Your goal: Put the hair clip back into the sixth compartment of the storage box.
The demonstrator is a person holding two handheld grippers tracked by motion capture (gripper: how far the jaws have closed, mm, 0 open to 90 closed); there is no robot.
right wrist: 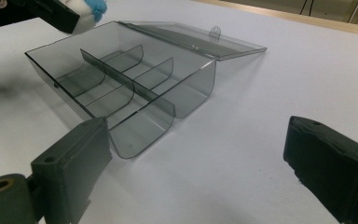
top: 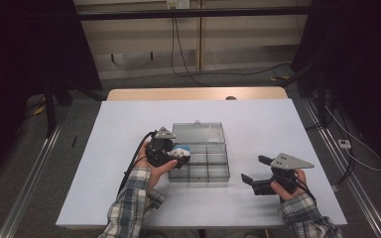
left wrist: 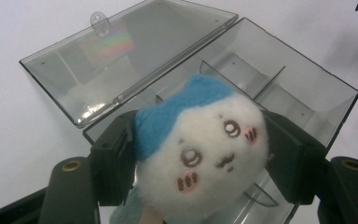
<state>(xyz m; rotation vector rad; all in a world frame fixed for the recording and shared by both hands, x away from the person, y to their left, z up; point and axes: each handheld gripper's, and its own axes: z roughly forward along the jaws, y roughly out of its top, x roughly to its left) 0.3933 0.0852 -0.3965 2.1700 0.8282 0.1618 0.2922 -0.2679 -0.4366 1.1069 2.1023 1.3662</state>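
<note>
Left gripper (left wrist: 200, 154) pinching a small plush toy (left wrist: 200, 149), white-faced with a blue top, its pads pressed into both flanks; the toy hangs over the near-left corner of the open clear plastic box (top: 208, 166) on the white worktop (top: 129, 203). The toy's lower body is cut off at the frame edge and masks the compartment beneath it. Box lid (left wrist: 121, 51) folded flat behind; curved dividers (right wrist: 135, 93) split the interior. Right gripper (right wrist: 196, 158) spread wide with nothing between its pads, resting apart from the box at its right. In the high view the toy (top: 181, 151) is small and half covered by the left gripper (top: 171, 157).
</note>
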